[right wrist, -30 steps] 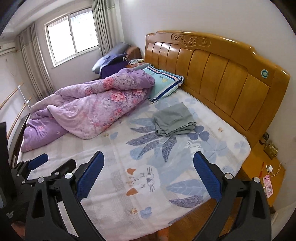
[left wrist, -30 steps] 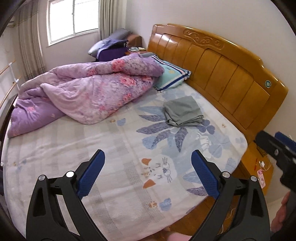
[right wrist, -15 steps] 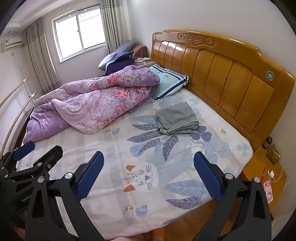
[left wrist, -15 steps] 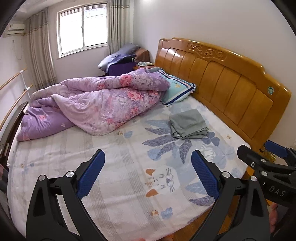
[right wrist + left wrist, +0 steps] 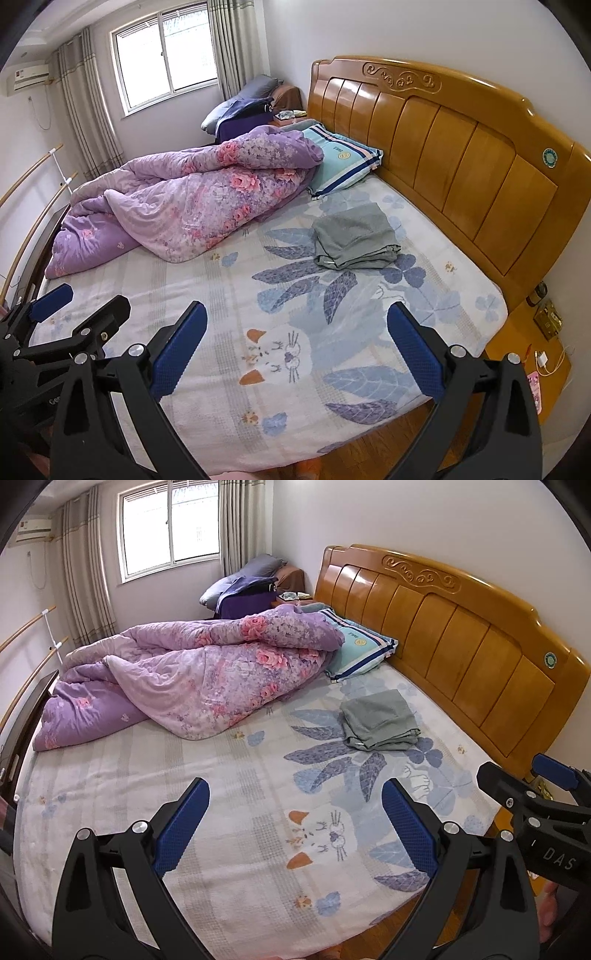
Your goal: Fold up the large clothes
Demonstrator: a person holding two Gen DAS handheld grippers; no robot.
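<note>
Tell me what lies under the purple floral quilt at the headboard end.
The purple floral quilt overlaps the near corner of a striped teal pillow, which pokes out beside the headboard. Below it lies the printed bedsheet. Anything else beneath is covered.

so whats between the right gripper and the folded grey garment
Only bare printed bedsheet: nothing lies between the open right gripper and the grey garment, clearest in the right wrist view.
</note>
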